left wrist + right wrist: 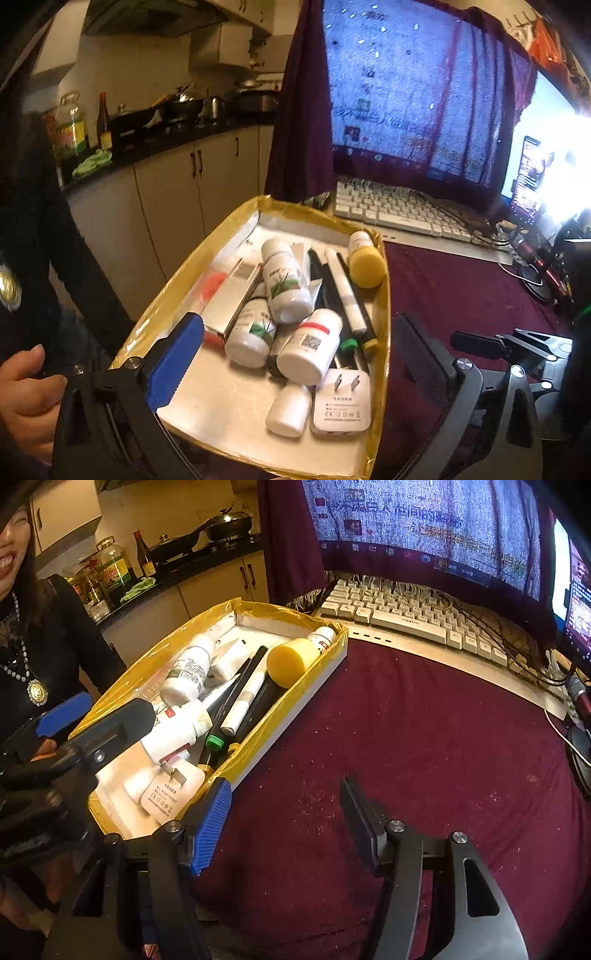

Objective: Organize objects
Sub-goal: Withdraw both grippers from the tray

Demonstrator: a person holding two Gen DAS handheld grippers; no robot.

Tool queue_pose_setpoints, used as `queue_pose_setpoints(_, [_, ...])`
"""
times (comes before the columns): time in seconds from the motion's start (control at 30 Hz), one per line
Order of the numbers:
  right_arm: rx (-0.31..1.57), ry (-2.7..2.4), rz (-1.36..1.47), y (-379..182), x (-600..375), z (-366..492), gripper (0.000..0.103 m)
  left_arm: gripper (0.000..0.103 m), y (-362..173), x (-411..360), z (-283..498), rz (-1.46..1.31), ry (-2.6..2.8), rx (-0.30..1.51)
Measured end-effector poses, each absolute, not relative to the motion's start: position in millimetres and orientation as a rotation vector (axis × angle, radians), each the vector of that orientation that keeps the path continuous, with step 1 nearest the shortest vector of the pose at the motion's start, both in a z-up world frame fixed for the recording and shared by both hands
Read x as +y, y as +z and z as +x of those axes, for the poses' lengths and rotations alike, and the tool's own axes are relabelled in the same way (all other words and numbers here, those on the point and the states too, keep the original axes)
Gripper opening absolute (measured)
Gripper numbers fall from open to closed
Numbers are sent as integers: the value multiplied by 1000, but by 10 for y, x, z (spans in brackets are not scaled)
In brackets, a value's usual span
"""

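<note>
Open left tongs (295, 354), yellow-rimmed tray (384, 295), keyboard (399, 210)

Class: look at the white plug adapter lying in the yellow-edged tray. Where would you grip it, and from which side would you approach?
Grip the white plug adapter across its two long side edges, coming from above. It lies flat on the tray floor, prongs pointing toward the bottles. A small white bottle lies against one side, so one finger would likely have to wedge between them. Avoid the thin prongs.
</note>
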State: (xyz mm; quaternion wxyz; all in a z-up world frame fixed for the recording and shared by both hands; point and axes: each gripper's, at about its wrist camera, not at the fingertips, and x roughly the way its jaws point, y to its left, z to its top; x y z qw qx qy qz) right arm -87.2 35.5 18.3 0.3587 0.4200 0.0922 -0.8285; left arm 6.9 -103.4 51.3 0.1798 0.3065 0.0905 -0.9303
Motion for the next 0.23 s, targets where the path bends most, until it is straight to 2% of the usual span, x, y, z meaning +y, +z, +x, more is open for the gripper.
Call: queue_pose_setpoints(0.23, [265,-2123,1078,155,319,-816,60,101,479,-1108,107,833,-2552,244])
